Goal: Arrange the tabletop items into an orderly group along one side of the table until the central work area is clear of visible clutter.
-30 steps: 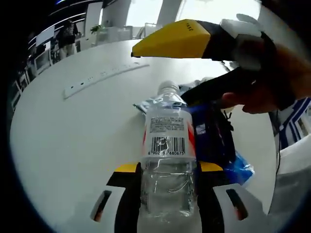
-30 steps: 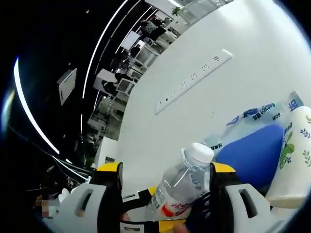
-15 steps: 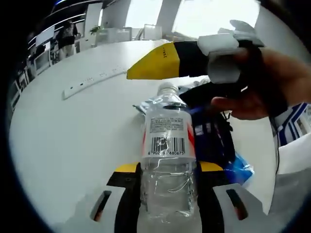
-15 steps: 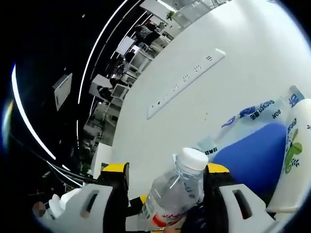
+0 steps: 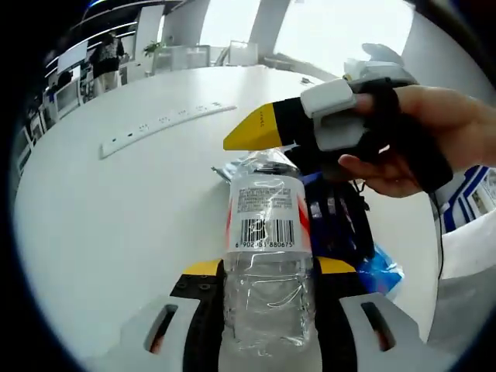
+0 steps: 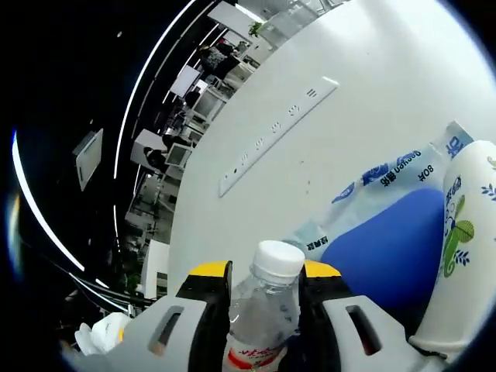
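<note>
A clear water bottle point(image 5: 267, 232) with a barcode label lies along my left gripper point(image 5: 267, 267), whose jaws are shut on its lower body. My right gripper point(image 5: 263, 133), yellow-tipped and held by a hand point(image 5: 418, 143), reaches in from the right and covers the bottle's cap. In the right gripper view the white cap point(image 6: 279, 260) and neck stand between the jaws of my right gripper point(image 6: 265, 271), which press close on both sides of the bottle's shoulder. The white table point(image 5: 116, 217) lies under everything.
Behind the bottle lie a blue pouch point(image 6: 387, 240), a printed tissue pack point(image 6: 387, 174) and a white bottle with a green leaf print point(image 6: 461, 232). A dark bag point(image 5: 341, 225) lies to its right. A long white power strip point(image 5: 167, 124) runs across the table. Office desks stand beyond.
My right gripper has come down over the bottle's top and its jaws have narrowed around the neck. The left gripper and the bottle have stayed in place.
</note>
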Demonstrator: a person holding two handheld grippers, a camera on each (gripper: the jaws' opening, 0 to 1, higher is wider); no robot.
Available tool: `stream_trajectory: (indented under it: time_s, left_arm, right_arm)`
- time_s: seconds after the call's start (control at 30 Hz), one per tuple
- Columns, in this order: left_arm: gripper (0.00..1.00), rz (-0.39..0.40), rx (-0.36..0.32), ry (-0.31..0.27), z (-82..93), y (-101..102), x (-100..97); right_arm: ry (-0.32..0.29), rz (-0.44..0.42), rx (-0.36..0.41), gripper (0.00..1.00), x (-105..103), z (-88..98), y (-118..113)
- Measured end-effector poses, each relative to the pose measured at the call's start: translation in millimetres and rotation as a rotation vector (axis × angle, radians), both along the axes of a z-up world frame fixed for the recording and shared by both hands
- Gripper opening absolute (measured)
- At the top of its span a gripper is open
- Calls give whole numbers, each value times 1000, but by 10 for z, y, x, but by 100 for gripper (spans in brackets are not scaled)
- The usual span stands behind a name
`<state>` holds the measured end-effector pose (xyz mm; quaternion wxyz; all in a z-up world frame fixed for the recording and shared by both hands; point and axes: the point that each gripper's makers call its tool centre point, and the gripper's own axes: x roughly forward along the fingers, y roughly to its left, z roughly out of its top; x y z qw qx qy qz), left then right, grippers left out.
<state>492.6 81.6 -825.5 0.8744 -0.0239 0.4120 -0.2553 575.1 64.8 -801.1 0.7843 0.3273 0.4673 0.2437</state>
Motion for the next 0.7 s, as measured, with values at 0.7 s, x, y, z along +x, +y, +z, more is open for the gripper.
stream_trajectory:
  time_s: [0.7]
  left_arm:
    - [40, -3, -22, -50, 98, 30, -97]
  right_arm:
    - [-243, 114, 79, 19, -66, 570, 269]
